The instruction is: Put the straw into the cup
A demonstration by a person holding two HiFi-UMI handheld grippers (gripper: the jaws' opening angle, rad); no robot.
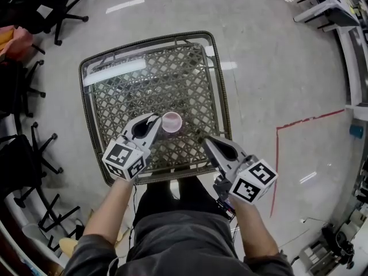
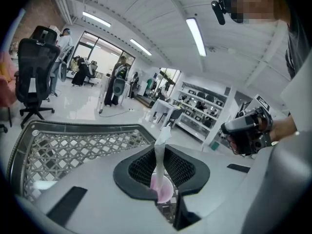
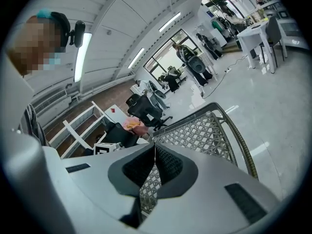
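- Left gripper view: my left claw point(image 2: 161, 147) is clamped on the white straw point(image 2: 159, 162), held upright over the pink cup point(image 2: 165, 193).
- Head view: straw hidden by that claw; cup stands near the table's point(image 1: 95, 105) front edge.
- Right gripper view: my right claw point(image 3: 155, 149) is pinched together, empty.

Pink cup point(image 1: 172, 122) on table point(image 1: 123, 91), left gripper point(image 1: 154, 120) beside

- Left gripper view: the left gripper point(image 2: 162, 149) hides the base of the cup point(image 2: 165, 191). Whether the lower end of the straw point(image 2: 159, 155) sits inside the cup cannot be told.
- Head view: left of the cup, the straw is hidden under that gripper.
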